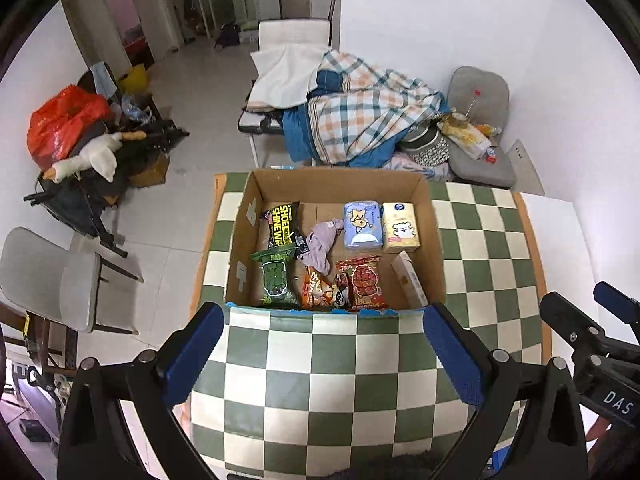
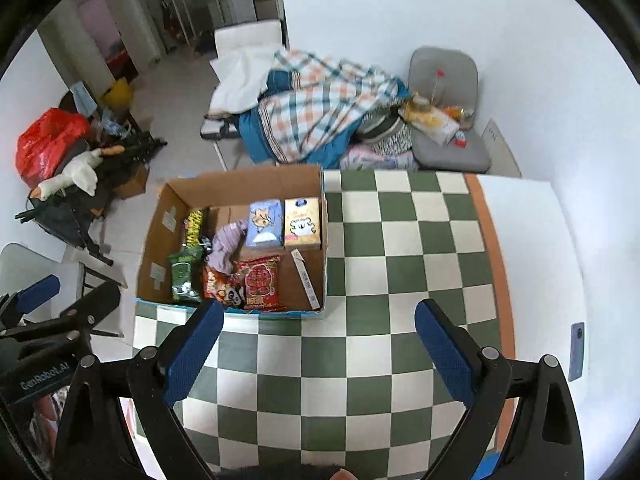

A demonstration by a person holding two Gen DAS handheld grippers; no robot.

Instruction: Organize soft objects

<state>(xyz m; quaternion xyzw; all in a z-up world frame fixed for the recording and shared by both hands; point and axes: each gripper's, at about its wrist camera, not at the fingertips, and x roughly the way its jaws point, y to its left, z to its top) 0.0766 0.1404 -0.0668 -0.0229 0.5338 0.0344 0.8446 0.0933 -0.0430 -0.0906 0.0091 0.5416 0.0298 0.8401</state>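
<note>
An open cardboard box (image 1: 436, 240) (image 2: 236, 178) stands on the green-and-white checkered table (image 1: 332, 380) (image 2: 400, 280). Inside lie a blue tissue pack (image 1: 362, 226) (image 2: 264, 224), a yellow tissue pack (image 1: 401, 227) (image 2: 303, 224), a crumpled lilac cloth (image 1: 322, 242) (image 2: 226, 250), a red snack bag (image 1: 366, 284) (image 2: 262, 284), an orange snack bag (image 1: 320, 292), a green snack bag (image 1: 276, 282) (image 2: 184, 276), a black wipes pack (image 1: 282, 220) and a flat white carton (image 1: 410, 280) (image 2: 307, 280). My left gripper (image 1: 324, 344) hovers open just before the box, empty. My right gripper (image 2: 320, 340) is open and empty to the box's right front.
Behind the table are a folding bed with a plaid quilt (image 1: 360, 116) (image 2: 320, 112), a grey cushion chair (image 1: 480, 120) with clutter, a grey chair (image 1: 52, 280) at left, and a pile with a red bag (image 1: 60, 124). A phone (image 2: 577, 350) lies on the white board at right.
</note>
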